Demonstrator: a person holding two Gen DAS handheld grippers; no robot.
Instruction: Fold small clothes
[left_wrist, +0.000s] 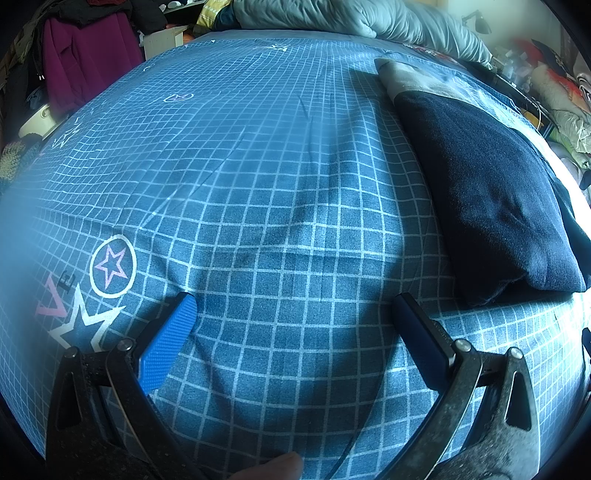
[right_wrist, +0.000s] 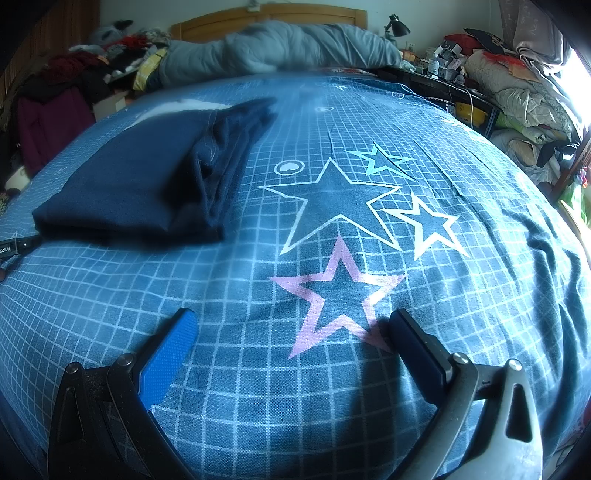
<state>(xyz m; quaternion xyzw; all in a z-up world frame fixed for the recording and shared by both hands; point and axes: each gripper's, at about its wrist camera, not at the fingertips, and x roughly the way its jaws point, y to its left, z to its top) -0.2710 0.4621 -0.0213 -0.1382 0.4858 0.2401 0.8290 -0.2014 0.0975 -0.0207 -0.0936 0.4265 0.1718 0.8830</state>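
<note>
Both claws hang wide and empty over the blue grid bedsheet: left gripper above bare checks, right gripper over the pink star. The navy garment lies on the sheet between them, looking folded already, edges stacked along one side. In the left view the same cloth sits just right of the fingers, a grey-and-white fabric showing at its far end. If more tidying is wanted, I'd pinch corners, not the middle, and keep layers square. Containers? Only a white box beyond the bed, contents hidden
</note>
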